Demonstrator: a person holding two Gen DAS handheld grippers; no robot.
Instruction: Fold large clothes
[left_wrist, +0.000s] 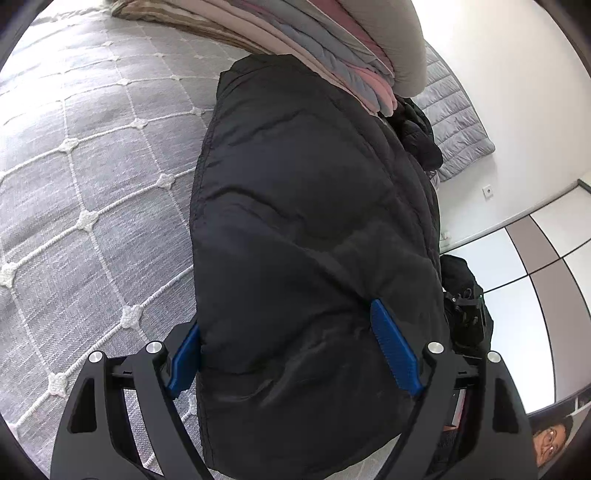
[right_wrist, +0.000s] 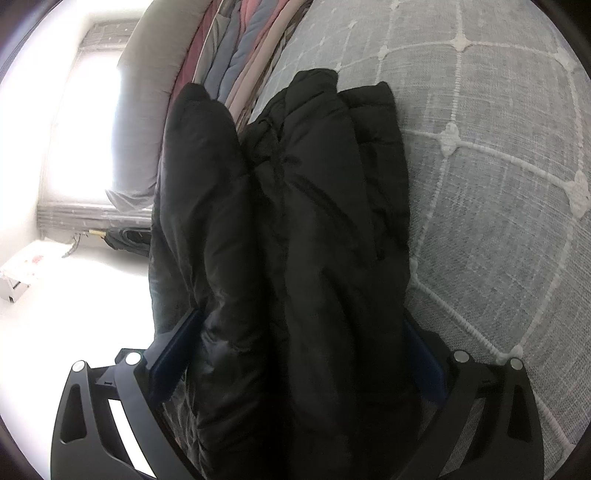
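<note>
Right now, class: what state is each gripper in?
Left gripper: shut on the black padded jacket.
Right gripper: shut on the same jacket, bunched between its fingers.

Black quilted jacket (left_wrist: 306, 221). Grey bedspread (left_wrist: 92, 177) with white rope-stitch diamond lattice, white knots at crossings. Stacked bedding (left_wrist: 332, 48): pink, blue-grey, beige, taupe stripes. Left tool (left_wrist: 295, 350) and right tool (right_wrist: 295, 354): black frames, blue pads (left_wrist: 395, 350). Wardrobe doors (left_wrist: 532, 280): white and taupe panels.
</note>
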